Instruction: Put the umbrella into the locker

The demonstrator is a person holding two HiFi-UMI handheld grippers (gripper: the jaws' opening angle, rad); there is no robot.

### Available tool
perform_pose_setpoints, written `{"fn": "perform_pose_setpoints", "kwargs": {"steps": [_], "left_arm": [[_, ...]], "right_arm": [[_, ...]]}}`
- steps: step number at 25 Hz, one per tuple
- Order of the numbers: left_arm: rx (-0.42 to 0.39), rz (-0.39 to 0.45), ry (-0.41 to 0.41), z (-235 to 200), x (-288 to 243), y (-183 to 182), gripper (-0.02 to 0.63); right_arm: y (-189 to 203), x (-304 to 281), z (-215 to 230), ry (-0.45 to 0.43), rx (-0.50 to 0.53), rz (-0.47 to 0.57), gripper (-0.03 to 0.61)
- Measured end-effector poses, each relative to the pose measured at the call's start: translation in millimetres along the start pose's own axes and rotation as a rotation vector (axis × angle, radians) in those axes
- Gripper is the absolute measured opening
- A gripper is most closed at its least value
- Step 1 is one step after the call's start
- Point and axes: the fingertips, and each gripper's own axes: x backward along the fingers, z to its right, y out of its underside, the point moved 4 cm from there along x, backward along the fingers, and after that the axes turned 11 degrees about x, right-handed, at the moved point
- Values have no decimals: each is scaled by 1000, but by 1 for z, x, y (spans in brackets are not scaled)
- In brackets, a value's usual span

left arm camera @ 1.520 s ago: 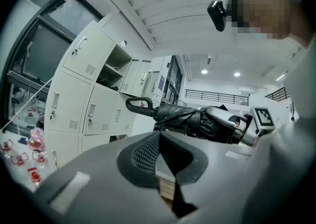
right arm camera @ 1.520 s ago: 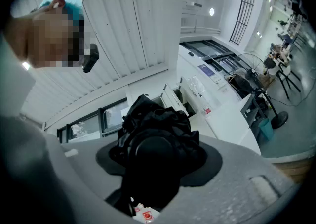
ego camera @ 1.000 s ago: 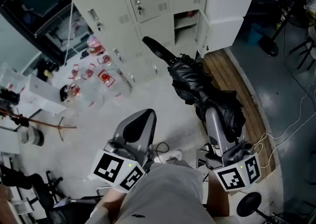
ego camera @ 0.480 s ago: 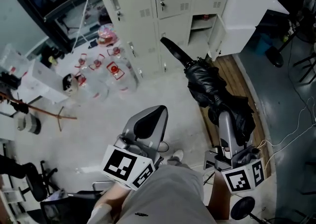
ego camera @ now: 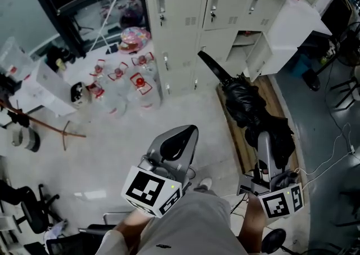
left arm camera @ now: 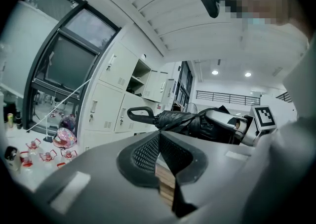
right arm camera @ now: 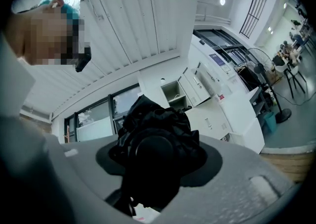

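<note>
A black folded umbrella (ego camera: 247,104) sticks out from my right gripper (ego camera: 264,135), which is shut on its bundled cloth. Its curved handle (ego camera: 211,65) points at the cream lockers (ego camera: 185,23). One lower locker (ego camera: 246,39) stands open with its door (ego camera: 292,28) swung to the right, a little beyond the handle. In the right gripper view the umbrella (right arm camera: 153,119) fills the space between the jaws of the right gripper (right arm camera: 155,154). My left gripper (ego camera: 171,147) is to the left, holding nothing. Its pads (left arm camera: 148,151) meet at the tip, and past them the umbrella (left arm camera: 177,119) crosses the left gripper view.
Several clear water jugs with red caps (ego camera: 138,85) stand on the floor left of the lockers. A wooden strip (ego camera: 242,135) runs under the umbrella. Cables (ego camera: 332,158) trail at the right. A fan base (ego camera: 311,82) stands by the open door, and office chairs (ego camera: 28,209) sit at the lower left.
Both grippers and the umbrella have moved closer to the lockers, which now sit larger and lower in the head view. The grip on the umbrella is unchanged.
</note>
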Motion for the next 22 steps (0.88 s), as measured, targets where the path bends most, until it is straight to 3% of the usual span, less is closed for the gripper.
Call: {"fn": "perform_pose_setpoints", "kwargs": {"steps": [10, 22], "left_arm": [[20, 3, 24, -64, 28, -22, 14], [1, 13, 1, -94, -5, -41, 14]], "right_arm": [[11, -29, -58, 39, 54, -8, 252], [18, -79, -49, 3, 34, 6, 252]]}}
